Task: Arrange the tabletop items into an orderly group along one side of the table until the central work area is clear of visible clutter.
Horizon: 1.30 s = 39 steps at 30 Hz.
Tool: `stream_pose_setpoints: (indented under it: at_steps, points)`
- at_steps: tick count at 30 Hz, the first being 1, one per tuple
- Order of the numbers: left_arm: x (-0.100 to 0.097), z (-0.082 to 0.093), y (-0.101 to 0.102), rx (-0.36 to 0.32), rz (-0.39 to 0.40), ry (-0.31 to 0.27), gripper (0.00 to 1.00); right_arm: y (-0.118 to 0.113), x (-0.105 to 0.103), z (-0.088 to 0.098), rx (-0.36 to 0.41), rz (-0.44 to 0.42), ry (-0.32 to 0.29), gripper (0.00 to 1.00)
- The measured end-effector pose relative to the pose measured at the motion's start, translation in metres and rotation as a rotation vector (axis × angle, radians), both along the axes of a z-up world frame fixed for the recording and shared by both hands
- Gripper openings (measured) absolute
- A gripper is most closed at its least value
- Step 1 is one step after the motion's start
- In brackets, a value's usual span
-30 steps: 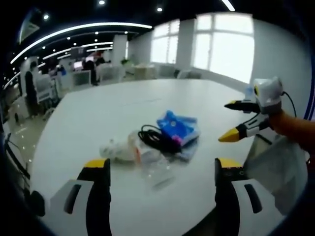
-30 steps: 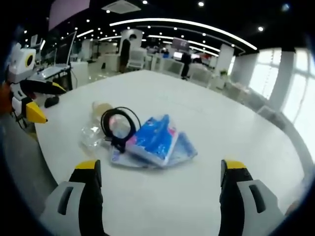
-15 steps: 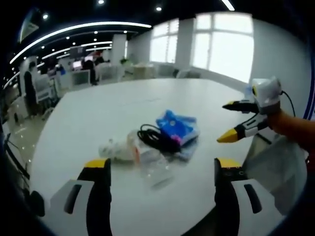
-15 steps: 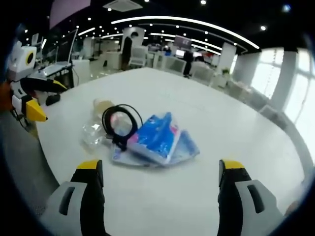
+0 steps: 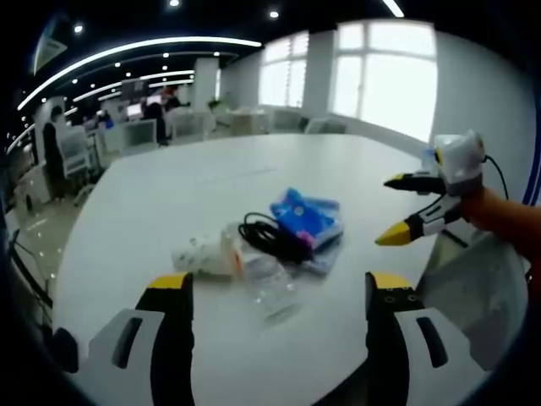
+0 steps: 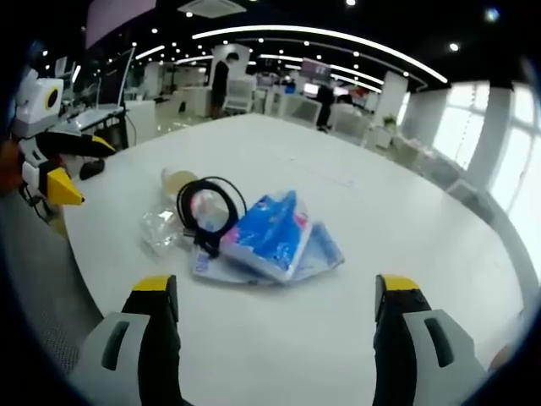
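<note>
Hovering wide open and empty, the left gripper [image 5: 276, 292] and right gripper [image 6: 275, 296] are facing the near pile—blue plastic tissue packs [image 6: 269, 237], coiled black cable [image 6: 205, 213], clear crumpled wrappers [image 5: 269, 283]—on the white round table [image 6: 355, 211], judged pre-grasp, needing a closing descent onto one item.

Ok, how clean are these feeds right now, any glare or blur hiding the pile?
Left gripper view: bright windows wash out the top right, and the pile is soft, the clear plastic wrap hard to outline. Right gripper view: sharper; the black cable coil and blue packet read clearly. Fisheye bends the table edge.

blue packets [image 6: 275, 241] under coiled black cable [image 6: 207, 211]; crumpled clear wrappers [image 6: 161, 228] beside; mid-table
</note>
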<state>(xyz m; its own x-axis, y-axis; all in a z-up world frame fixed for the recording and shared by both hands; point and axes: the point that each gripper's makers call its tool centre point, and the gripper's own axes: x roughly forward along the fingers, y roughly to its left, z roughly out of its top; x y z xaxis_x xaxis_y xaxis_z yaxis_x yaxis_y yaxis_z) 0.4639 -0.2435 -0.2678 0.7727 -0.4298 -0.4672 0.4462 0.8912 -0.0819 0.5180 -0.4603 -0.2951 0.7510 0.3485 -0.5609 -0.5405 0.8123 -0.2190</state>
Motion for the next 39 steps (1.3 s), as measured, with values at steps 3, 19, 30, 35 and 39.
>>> stream_pose_setpoints:
  at_steps: [3, 19, 30, 35, 39]
  points:
    - [0.0, -0.002, 0.001, 0.009, 0.003, 0.003, 0.8, -0.002, 0.001, 0.0, 0.009, -0.01, 0.004, 0.95]
    - [0.0, -0.002, 0.002, 0.001, -0.001, 0.005, 0.79, -0.002, -0.001, -0.003, 0.0, -0.006, 0.02, 0.93]
    - [-0.004, -0.01, -0.006, 0.003, -0.032, 0.042, 0.78, -0.001, -0.002, -0.007, 0.001, 0.001, 0.041, 0.92]
    - [-0.006, -0.009, -0.009, 0.004, -0.046, 0.039, 0.78, -0.002, -0.002, -0.007, 0.007, -0.004, 0.044, 0.91]
    - [-0.007, -0.002, -0.01, -0.052, -0.055, 0.033, 0.78, -0.003, -0.003, -0.006, 0.007, -0.006, 0.04, 0.91]
